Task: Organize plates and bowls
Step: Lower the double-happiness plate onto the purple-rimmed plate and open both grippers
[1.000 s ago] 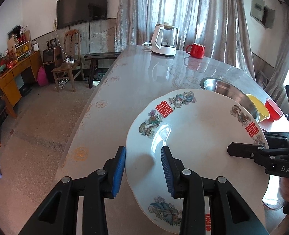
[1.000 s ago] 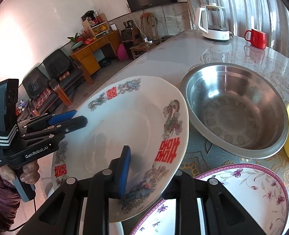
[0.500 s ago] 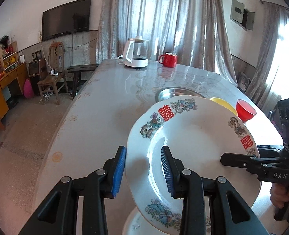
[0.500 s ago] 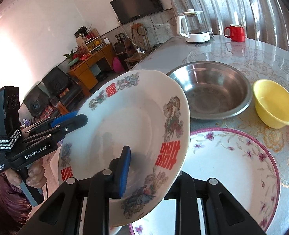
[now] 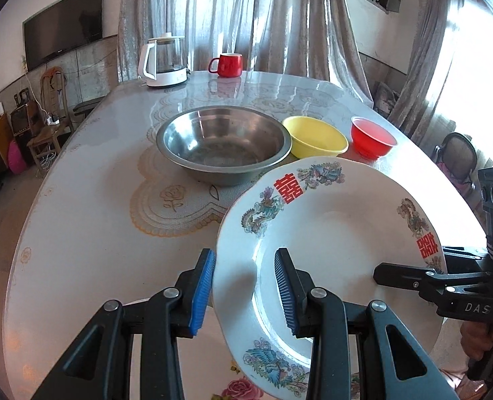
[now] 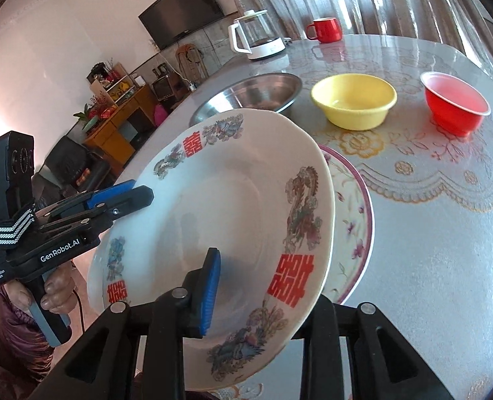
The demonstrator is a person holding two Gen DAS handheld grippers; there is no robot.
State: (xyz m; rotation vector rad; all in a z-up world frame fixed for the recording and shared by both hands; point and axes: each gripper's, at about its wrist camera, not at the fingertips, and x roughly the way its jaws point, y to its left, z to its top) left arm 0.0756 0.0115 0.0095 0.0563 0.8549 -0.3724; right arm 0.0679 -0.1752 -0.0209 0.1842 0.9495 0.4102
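Looking along the left gripper (image 5: 244,286), its jaws straddle the near rim of one white plate (image 5: 333,250) held tilted above the surface (image 5: 89,220), with the right gripper (image 5: 385,275) at the far rim; beyond stand three loose bowls: steel (image 5: 223,145), yellow (image 5: 315,136), red (image 5: 371,136). From the right gripper (image 6: 256,295), jaws opening with that rim between them, one floral plate (image 6: 353,206) lies just beneath, so plate stacking seems nearly done, bowls unnested.

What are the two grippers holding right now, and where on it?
Both hold the white dragon-pattern plate by its rim: the left gripper at its near-left edge, the right gripper at the opposite edge, its jaws opening slightly.
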